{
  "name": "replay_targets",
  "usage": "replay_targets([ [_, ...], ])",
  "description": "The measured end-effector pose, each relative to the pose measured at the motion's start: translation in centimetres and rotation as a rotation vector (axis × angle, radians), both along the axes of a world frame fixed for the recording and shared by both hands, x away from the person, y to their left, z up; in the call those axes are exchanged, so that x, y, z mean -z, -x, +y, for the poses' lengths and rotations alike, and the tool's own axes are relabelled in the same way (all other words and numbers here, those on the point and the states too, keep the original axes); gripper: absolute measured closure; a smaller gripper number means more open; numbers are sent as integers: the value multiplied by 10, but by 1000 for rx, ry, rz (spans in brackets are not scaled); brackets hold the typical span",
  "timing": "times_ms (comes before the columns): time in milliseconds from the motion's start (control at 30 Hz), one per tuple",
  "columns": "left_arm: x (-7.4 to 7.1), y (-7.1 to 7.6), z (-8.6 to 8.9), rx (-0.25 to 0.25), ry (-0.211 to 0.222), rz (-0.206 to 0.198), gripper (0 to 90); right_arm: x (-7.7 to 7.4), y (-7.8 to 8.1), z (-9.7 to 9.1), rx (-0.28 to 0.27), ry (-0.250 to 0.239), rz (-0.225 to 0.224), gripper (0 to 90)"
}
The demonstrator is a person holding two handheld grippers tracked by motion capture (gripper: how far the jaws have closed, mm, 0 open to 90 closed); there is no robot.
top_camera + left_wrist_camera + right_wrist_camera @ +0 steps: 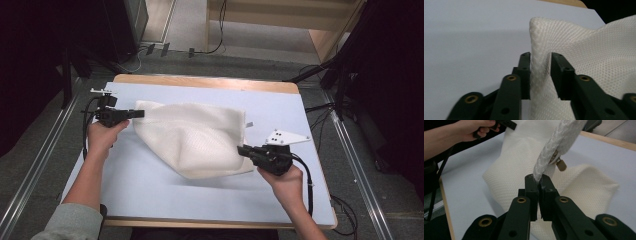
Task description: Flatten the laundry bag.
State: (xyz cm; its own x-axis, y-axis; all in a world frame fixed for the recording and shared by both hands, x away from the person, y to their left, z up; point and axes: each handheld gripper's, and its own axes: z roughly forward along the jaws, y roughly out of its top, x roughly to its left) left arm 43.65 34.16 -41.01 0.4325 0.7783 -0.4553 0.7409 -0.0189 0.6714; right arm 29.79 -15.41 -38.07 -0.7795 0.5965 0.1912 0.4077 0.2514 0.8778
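L hand held the left gripper level, pointing rightward, its fingers apart w/ a gap. R hand gripped the right gripper pointing leftward, fingers pinched tight together. Both forearms reached in from below.

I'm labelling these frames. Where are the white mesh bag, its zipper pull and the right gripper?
white mesh bag (192,140), high view, middle of its cloth.
zipper pull (561,165), right gripper view, tan tab.
right gripper (538,181), right gripper view, between fingertips.
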Motion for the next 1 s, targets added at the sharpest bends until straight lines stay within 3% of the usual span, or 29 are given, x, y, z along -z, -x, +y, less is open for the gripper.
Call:
replay_targets([
  [33, -1, 1, 3, 1, 3, 8, 663, 0, 0, 0, 0, 0, 0, 881],
  [133, -12, 11, 10, -27, -66, -22, 558, 3, 4, 22, -55, -1, 4, 881],
  [300, -22, 21, 23, -55, -37, -23, 503, 13, 2, 46, -115, 31, 28, 879],
  [433, -25, 26, 23, -52, -14, -16, 500, 20, -1, 62, -150, 49, 34, 879],
  [667, -37, 34, -2, 25, -30, -33, 488, 46, 1, 101, -196, 136, 1, 871],
  [767, -39, 35, -11, 54, -36, -37, 487, 52, 2, 109, -210, 159, -4, 870],
  [833, -41, 35, -21, 78, -47, -43, 484, 60, 5, 118, -218, 200, -22, 869],
  [1000, -44, 36, -45, 142, -55, -56, 478, 71, 8, 130, -246, 248, -19, 868],
])
